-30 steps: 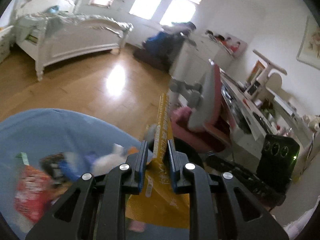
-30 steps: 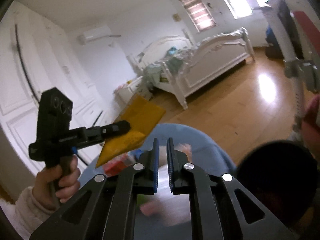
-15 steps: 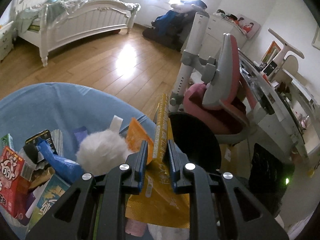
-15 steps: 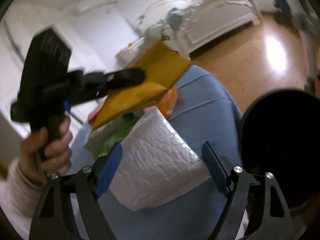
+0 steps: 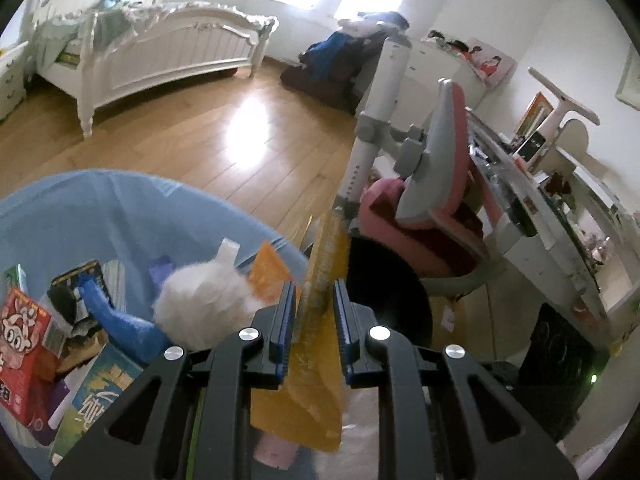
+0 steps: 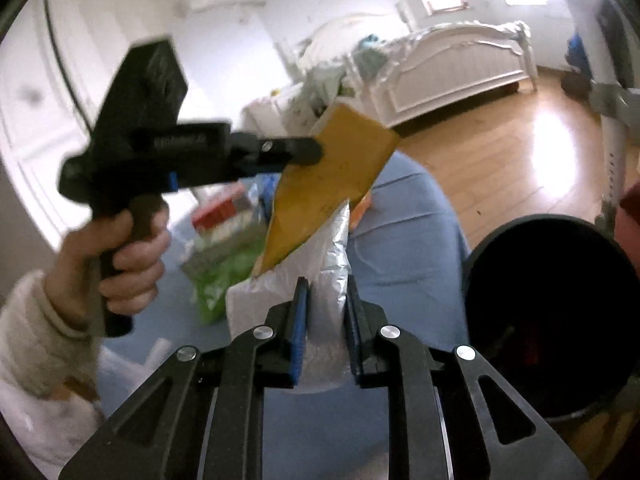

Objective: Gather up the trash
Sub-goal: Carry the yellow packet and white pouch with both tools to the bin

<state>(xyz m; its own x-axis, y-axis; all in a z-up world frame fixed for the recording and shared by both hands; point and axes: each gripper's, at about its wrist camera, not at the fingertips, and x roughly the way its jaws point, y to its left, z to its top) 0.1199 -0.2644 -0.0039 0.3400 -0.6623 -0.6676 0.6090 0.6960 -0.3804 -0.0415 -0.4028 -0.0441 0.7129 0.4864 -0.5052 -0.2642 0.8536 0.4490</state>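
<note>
My left gripper [image 5: 314, 292] is shut on a flat yellow packet [image 5: 316, 360] and holds it edge-on above the open blue trash bag [image 5: 120, 208]. From the right wrist view, the left gripper [image 6: 312, 150] and its yellow packet [image 6: 332, 176] hang over the same blue bag [image 6: 408, 240], with a hand on the handle. My right gripper [image 6: 326, 292] has its jaws closing, and a silvery white bubble mailer [image 6: 328, 248] stands pinched between the pads. Inside the bag lie a red box [image 5: 24, 332], a white fluffy ball [image 5: 200, 304] and an orange wrapper [image 5: 268, 272].
A black round bin [image 6: 552, 300] stands right beside the blue bag. Behind it are a pink and grey chair [image 5: 432, 216] and a cluttered desk [image 5: 560, 208]. A white bed [image 5: 160, 52] stands across the wooden floor [image 5: 224, 132].
My right gripper opened wide around the white bubble mailer, then closed on it while sinking toward the bag. The left gripper dipped a little, still holding the yellow packet.
</note>
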